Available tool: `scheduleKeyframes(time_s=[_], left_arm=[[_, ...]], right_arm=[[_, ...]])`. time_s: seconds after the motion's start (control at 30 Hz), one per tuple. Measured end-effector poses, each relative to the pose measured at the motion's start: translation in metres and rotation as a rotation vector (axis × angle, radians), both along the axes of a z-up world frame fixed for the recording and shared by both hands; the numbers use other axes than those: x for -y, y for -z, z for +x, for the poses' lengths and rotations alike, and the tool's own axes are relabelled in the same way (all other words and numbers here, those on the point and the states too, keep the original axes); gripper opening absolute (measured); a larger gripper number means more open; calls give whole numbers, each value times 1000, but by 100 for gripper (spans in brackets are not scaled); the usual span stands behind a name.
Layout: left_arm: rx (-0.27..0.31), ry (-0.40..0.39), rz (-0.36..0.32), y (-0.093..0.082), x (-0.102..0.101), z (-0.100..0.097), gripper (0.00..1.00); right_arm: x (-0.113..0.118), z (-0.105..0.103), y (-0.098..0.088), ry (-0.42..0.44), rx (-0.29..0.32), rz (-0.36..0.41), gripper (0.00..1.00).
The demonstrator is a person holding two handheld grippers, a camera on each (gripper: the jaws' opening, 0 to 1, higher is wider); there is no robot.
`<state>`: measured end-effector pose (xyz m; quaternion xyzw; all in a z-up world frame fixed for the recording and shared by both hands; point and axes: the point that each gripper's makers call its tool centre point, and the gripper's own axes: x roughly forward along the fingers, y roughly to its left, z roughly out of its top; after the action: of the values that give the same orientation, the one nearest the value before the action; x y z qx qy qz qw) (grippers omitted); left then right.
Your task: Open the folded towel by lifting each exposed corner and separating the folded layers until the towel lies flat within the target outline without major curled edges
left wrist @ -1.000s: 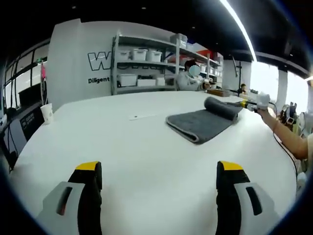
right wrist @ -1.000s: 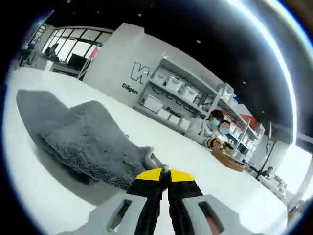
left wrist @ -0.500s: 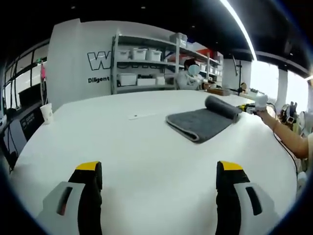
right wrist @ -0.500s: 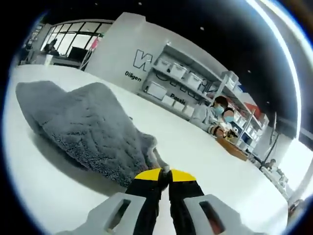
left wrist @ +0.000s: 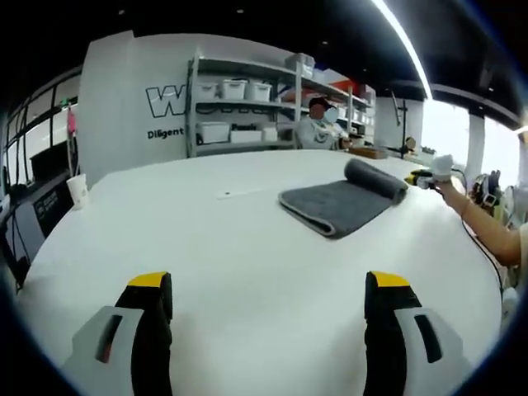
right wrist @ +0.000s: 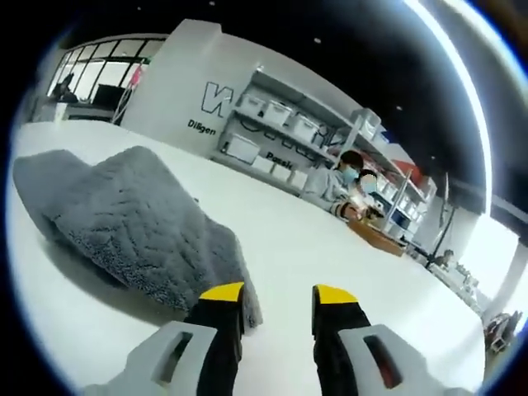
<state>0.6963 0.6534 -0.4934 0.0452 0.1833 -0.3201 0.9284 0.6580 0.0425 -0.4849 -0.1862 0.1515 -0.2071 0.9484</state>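
Note:
A grey towel (left wrist: 337, 203) lies on the white table (left wrist: 239, 239) at the far right, with a humped fold (left wrist: 375, 179) along its far side. My left gripper (left wrist: 269, 285) stands wide open over bare table, well short of the towel. In the right gripper view the towel (right wrist: 124, 216) rises in a mound to the left. My right gripper (right wrist: 279, 294) is open, and the towel's edge lies against its left jaw with nothing between the jaws. That right gripper (left wrist: 423, 176) also shows just past the towel's right end, held by a person's arm (left wrist: 487, 233).
A paper cup (left wrist: 79, 190) stands near the table's left edge. Shelves with white bins (left wrist: 243, 107) line the back wall. A seated person (left wrist: 316, 130) works at the far side, beside a wooden tray (right wrist: 378, 237). Bare table surrounds the towel.
My right gripper has gone from shut on the towel's corner to open, letting the towel go. The left gripper has not moved.

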Motion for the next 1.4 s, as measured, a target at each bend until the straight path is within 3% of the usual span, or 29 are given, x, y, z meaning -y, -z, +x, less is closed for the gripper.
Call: scheduleKeyframes(time_s=[0.17, 0.5, 0.77, 0.93, 1.13, 1.4], left_arm=[[-9, 1, 6, 3, 0, 2, 95], [-2, 9, 25, 4, 4, 2, 95], [-15, 21, 28, 8, 7, 3, 95], [-20, 31, 38, 11, 10, 4, 95], [-12, 65, -9, 6, 21, 2, 95], [-4, 71, 12, 11, 29, 0, 95]], right_arm=[[1, -3, -7, 10, 46, 42, 49], [-1, 1, 0, 5, 45, 117, 77], [-7, 5, 0, -9, 46, 131, 99], [-8, 8, 2, -18, 39, 151, 99], [-8, 8, 1, -20, 42, 167, 99], [-13, 6, -11, -36, 71, 187, 99]])
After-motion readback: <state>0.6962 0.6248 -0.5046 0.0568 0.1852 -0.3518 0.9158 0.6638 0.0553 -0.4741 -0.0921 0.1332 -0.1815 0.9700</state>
